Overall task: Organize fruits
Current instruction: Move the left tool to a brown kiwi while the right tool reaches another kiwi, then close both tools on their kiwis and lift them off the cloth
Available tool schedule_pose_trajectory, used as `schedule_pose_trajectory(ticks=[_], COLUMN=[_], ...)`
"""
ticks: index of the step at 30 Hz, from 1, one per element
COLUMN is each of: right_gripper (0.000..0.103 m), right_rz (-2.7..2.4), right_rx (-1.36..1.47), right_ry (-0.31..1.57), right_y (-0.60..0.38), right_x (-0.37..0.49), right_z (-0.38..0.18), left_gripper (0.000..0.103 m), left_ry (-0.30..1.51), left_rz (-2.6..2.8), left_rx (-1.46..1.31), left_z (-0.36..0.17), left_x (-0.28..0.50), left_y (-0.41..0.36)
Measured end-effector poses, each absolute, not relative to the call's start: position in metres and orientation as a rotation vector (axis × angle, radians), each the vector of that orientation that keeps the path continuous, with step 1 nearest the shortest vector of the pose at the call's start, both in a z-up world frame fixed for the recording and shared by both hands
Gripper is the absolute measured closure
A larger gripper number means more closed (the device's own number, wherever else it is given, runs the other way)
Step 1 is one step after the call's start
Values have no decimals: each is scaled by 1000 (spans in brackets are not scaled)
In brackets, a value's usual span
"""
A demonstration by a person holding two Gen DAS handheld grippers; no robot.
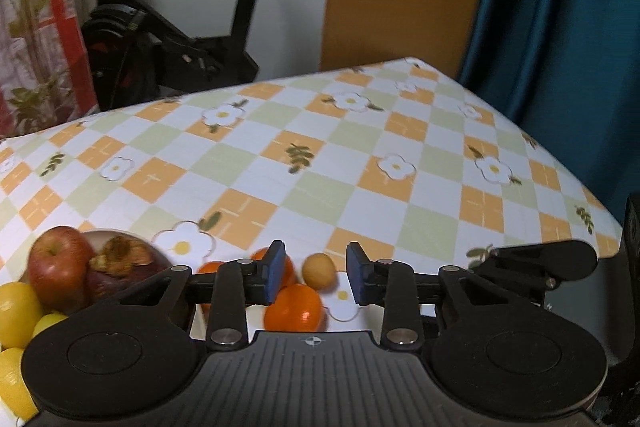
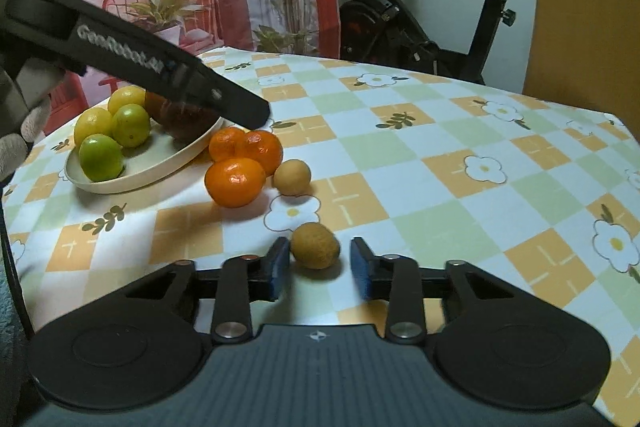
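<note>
Longan [image 2: 315, 245] sits between my right gripper's [image 2: 320, 267] parted pads, off the plate [image 2: 120, 183], untouched, hugging the left pad. My left gripper [image 1: 316, 275], also parted and empty, hovers over the tangerines [image 1: 294, 309].

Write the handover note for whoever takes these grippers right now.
Left gripper: open, empty, close to the oranges.
Right gripper: open, fingers either side of the near brown fruit, not yet gripped.
Plate: holds yellow and green citrus and an apple.
Loose on the table: three oranges beside the plate, a second brown fruit.
Left to do: probably sort the loose fruit.
</note>
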State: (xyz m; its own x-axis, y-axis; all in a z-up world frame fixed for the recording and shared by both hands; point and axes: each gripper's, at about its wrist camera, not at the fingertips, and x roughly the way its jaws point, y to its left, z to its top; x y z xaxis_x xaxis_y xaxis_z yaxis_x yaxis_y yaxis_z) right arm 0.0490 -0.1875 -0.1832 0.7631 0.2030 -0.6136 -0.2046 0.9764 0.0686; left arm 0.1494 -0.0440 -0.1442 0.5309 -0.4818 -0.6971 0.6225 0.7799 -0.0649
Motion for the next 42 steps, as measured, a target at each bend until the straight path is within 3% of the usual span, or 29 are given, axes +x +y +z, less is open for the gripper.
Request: schedule_pose_trajectory(ticks=[5, 16, 42], right_gripper=[73, 73, 73], right_rz=[204, 134, 140], right_rx=[13, 190, 209], right_ry=[641, 607, 618], right_y=[-195, -234, -237], right_x=[48, 47, 47], right_z=[-181, -178, -180], left_gripper=[79, 79, 78], left_ry=[787, 852, 901], left_rz=[-698, -651, -701], left_rx=[237, 244, 227], left_z=[-151, -165, -177], left_x=[153, 171, 174], left_y=[-55, -69, -77])
